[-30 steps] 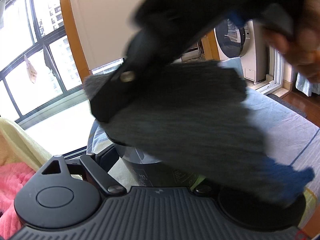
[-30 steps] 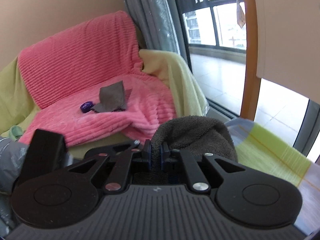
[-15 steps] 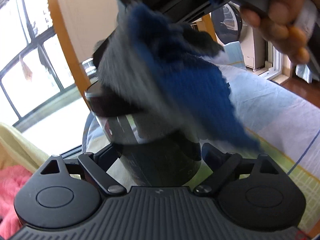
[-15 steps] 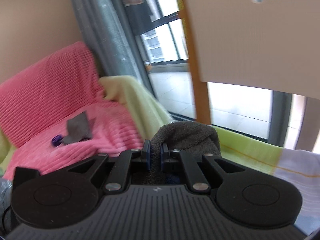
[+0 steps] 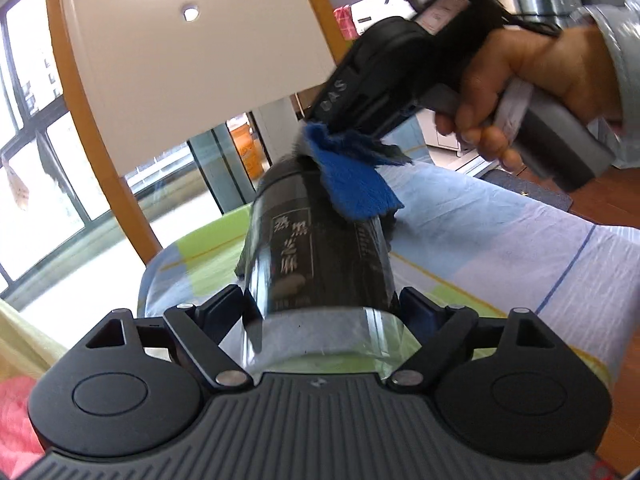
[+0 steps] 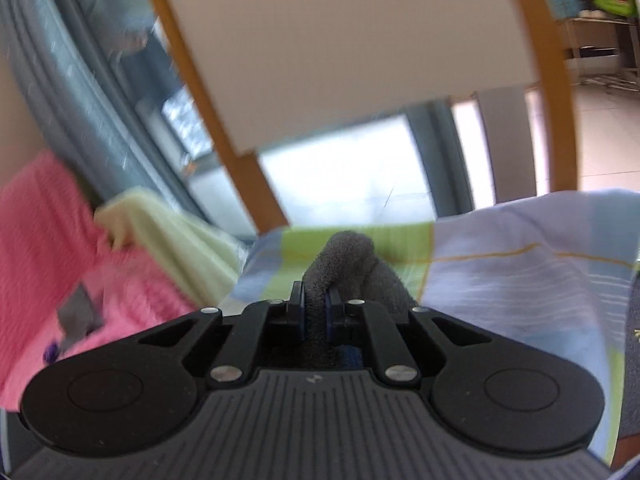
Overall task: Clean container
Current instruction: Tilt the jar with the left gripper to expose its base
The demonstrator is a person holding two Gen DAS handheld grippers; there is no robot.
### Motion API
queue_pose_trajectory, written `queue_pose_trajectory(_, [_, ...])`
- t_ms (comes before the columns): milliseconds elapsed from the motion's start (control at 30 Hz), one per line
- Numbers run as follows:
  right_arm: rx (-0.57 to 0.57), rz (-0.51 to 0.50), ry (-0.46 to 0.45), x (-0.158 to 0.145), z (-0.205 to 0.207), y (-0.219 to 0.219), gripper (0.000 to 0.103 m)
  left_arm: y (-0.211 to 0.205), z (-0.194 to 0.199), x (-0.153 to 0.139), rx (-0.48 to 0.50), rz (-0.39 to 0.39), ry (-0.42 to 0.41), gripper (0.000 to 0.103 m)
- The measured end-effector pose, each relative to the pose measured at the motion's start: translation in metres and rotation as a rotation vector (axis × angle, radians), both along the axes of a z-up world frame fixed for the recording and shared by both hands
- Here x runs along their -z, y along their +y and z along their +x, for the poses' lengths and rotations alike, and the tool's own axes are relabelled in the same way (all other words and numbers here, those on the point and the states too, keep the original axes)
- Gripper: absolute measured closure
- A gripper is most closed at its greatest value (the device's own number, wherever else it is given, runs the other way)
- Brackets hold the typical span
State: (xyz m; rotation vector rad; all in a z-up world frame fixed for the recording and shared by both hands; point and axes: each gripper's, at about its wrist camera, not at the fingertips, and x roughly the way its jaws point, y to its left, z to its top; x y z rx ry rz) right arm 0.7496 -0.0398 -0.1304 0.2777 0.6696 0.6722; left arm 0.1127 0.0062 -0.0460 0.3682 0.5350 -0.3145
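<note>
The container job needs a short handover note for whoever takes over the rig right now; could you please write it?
Left gripper: shut on the dark container, holding it tilted above the cloth-covered table.
Right gripper: pinching the grey-and-blue cloth; its jaws have just been easing open, cloth between the pads.
Position: the cloth lies against the container's far end.
Done: cannot tell how much is wiped.
Left: wipe the remaining surface, then set the container down.

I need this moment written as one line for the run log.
left gripper: shut on container | right gripper: shut on cloth | cloth: on container's far end | stage: wiping
</note>
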Motion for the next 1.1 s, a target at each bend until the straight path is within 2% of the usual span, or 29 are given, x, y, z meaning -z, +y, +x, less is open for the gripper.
queue_pose_trajectory(67, [0.013, 0.029, -0.044, -0.008, -0.011, -0.008, 0.095, 0.004, 0.005, -0.001, -0.029, -0.028, 0.021, 0.017])
queue_pose_trajectory(133, [-0.02, 0.035, -0.105, -0.021, -0.028, -0.012, 0.095, 0.005, 0.011, -0.002, -0.06, -0.056, 0.03, 0.017])
queue_pose_trajectory(233, [-0.123, 0.034, -0.18, -0.039, -0.059, -0.007, 0.095, 0.008, 0.015, -0.001, -0.086, -0.097, 0.049, 0.016])
queue_pose_trajectory(333, [-0.248, 0.038, -0.21, -0.049, -0.087, 0.007, 0.095, 0.007, 0.009, 0.002, -0.102, -0.073, 0.052, 0.015])
queue_pose_trajectory(500, [-0.396, 0.001, -0.148, -0.035, -0.105, 0.043, 0.095, 0.002, -0.005, 0.007, -0.095, 0.002, 0.03, 0.014])
queue_pose_trajectory(600, [-0.433, -0.054, -0.104, -0.016, -0.102, 0.061, 0.095, -0.007, -0.011, 0.017, -0.078, 0.103, 0.022, 0.017])
queue_pose_trajectory(700, [-0.47, 0.004, -0.064, -0.005, -0.093, 0.064, 0.095, -0.014, -0.016, 0.023, -0.049, 0.176, -0.006, 0.018])
queue_pose_trajectory(900, [-0.542, 0.027, -0.051, -0.005, -0.094, 0.061, 0.097, -0.012, -0.016, 0.026, -0.047, 0.179, -0.004, 0.018])
queue_pose_trajectory(1000, [-0.496, 0.027, -0.054, -0.004, -0.089, 0.058, 0.1, -0.015, -0.016, 0.029, -0.04, 0.202, -0.012, 0.018])
queue_pose_trajectory(1100, [-0.47, -0.004, -0.095, -0.004, -0.084, 0.058, 0.1, -0.017, -0.016, 0.03, -0.037, 0.208, -0.013, 0.018])
